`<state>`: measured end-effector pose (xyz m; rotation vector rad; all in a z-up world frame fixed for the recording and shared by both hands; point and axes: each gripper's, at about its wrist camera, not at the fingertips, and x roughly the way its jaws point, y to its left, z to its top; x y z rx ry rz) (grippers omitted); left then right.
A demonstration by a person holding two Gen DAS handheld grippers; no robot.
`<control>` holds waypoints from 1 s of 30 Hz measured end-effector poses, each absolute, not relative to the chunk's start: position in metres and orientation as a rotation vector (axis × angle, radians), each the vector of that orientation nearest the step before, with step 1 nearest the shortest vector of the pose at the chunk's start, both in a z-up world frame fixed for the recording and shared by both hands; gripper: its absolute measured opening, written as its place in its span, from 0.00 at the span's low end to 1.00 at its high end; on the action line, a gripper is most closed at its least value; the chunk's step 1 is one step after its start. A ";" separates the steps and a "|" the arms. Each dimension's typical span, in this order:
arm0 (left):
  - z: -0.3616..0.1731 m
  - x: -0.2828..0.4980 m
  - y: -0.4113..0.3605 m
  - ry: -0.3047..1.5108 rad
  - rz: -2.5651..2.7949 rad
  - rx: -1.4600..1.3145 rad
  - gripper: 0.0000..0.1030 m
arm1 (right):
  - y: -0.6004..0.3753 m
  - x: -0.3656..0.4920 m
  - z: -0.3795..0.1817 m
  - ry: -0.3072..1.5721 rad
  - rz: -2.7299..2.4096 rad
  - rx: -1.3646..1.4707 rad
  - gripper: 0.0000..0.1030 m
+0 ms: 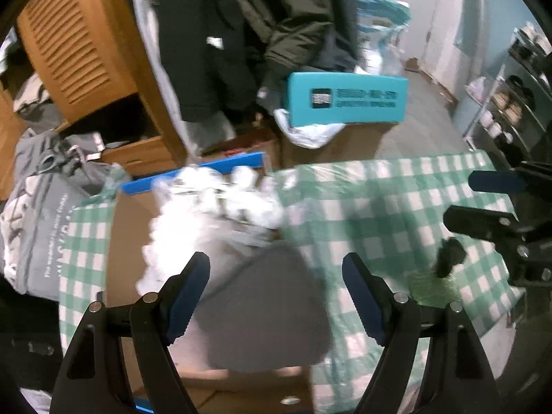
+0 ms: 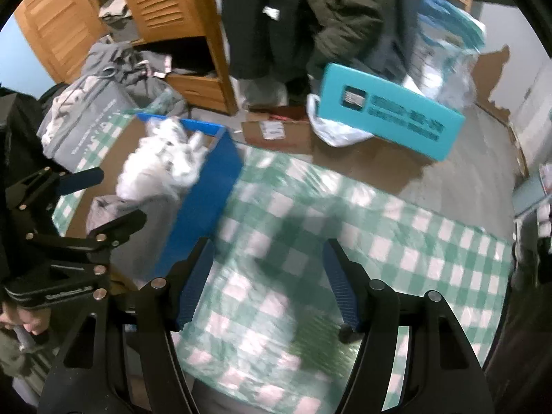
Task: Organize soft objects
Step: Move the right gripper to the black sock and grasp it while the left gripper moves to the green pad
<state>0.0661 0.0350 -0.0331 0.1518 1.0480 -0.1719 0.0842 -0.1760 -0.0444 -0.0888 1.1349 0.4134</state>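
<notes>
Grey cloth [image 1: 262,310] lies in the cardboard box [image 2: 114,158] at the checked tablecloth's [image 2: 396,241] left edge, white fluffy stuff [image 2: 162,162] touching it behind. Left gripper [image 1: 276,296] hangs spread over it; right gripper [image 2: 269,283], spread too, holds nothing.

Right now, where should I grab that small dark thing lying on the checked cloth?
Pinch the small dark thing across its narrow middle, coming straight down from above: it lies low on the checked cloth, apart from the box. The right gripper, open and empty, seems nearest. Blur hides its exact shape.
</notes>
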 end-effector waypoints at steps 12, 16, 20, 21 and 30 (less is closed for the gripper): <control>-0.047 0.055 -0.032 1.079 -0.299 0.218 0.78 | -0.265 0.072 -0.083 1.196 0.257 0.032 0.65; -0.053 0.053 -0.044 1.093 -0.312 0.238 0.78 | -0.283 0.066 -0.099 1.225 0.224 0.053 0.65; -0.060 0.052 -0.056 1.111 -0.322 0.250 0.78 | -0.293 0.061 -0.110 1.241 0.205 0.056 0.65; -0.061 0.052 -0.058 1.115 -0.325 0.252 0.78 | -0.296 0.060 -0.112 1.244 0.202 0.057 0.65; -0.081 0.051 -0.079 1.158 -0.350 0.274 0.78 | -0.302 0.058 -0.128 1.275 0.195 0.059 0.65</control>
